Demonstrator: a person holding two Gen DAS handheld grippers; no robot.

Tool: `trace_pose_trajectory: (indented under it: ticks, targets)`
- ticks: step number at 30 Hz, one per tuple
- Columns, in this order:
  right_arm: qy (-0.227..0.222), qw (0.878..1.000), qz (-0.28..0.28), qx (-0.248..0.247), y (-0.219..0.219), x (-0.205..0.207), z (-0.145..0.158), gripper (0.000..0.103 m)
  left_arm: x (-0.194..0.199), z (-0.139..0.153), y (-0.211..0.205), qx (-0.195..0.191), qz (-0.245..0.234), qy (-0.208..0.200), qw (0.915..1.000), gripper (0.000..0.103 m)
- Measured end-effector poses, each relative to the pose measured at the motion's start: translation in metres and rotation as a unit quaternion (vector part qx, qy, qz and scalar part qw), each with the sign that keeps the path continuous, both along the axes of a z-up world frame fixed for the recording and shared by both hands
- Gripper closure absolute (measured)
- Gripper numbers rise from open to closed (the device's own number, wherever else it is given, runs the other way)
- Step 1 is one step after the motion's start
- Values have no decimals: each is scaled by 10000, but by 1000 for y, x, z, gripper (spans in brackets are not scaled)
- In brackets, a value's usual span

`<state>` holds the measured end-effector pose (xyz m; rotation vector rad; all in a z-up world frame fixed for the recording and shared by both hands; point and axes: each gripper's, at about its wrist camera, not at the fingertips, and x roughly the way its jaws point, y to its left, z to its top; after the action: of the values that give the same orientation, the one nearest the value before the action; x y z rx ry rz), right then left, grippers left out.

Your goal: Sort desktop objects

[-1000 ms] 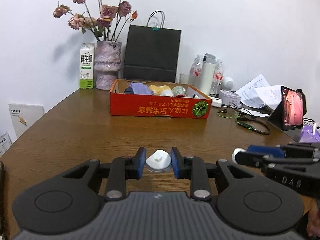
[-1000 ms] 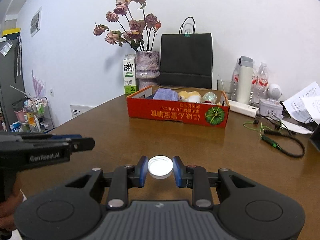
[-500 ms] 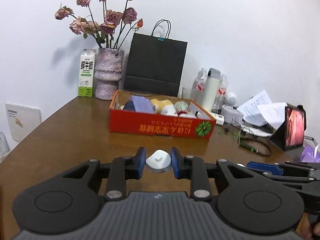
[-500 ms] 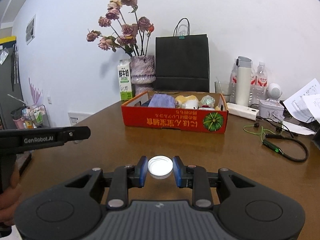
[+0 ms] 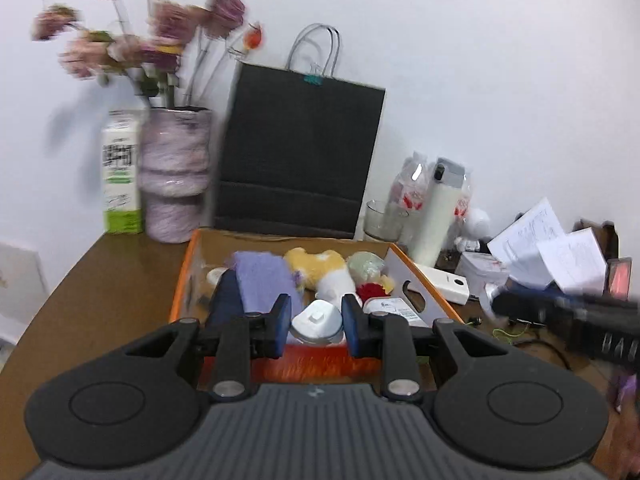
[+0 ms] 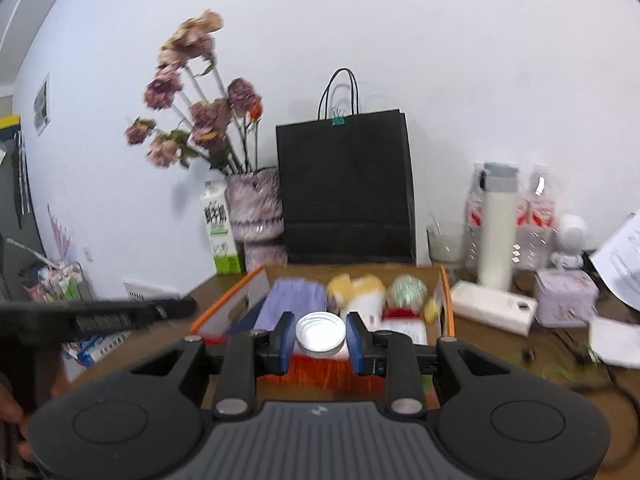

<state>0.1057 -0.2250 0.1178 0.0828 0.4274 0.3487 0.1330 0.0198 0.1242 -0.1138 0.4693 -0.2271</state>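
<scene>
White wall backs a brown table (image 5: 100, 296) with an orange box (image 5: 416, 284) near its far edge. Left gripper (image 5: 316, 324) clamps a white cap (image 5: 318, 322), right gripper (image 6: 320, 338) a round white lid (image 6: 320, 334), both above the box's near wall.

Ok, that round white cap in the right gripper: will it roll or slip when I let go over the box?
The white cap looks like thin, smooth plastic, so probably light and somewhat slippery between the right gripper pads. Being a flat disc, it should land flat; dropped on edge it might roll until the soft things in the orange box stop it.
</scene>
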Motion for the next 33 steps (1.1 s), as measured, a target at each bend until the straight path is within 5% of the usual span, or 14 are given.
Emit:
trace_pose_trajectory:
  ticks: [7,10,13,16,19,21,23,27,29,33]
  targets:
    - [1638,9863,158,-131,22,154,-31,77,135,-34,-31,111,-378,1357,9900,75]
    - [2256,9740,2,-187,29,190,-59,77,168,-58,-41,370,-318,1744,9835,74]
    - [2613,9649,-190,-206,30,213,-77,73,189,-73,-35,174,-169,2082,9778,68]
    - [2704,9621,-333,-108,24,222,-80,66,200,-78,-29,45,-86,2152,9765,52]
    - [2640,9629,-547,-51,20,233,-73,45,209,-75,-23,-139,-115,2196,9754,46]
    - [2541,9641,-749,-182,16,238,-65,43,210,-67,-22,-154,-11,2132,9769,36]
    - [2493,9636,-889,-370,17,238,-60,40,203,-56,-21,43,344,1974,9797,15]
    - [2093,9726,-917,-430,14,214,-50,34,161,-39,-27,335,906,1481,9842,13]
    - [1926,9751,-945,-553,16,203,-46,31,142,-33,-33,420,872,1231,9877,4]
    - [1784,9765,-1011,-661,18,178,-33,31,123,-21,-41,631,972,1117,9870,3]
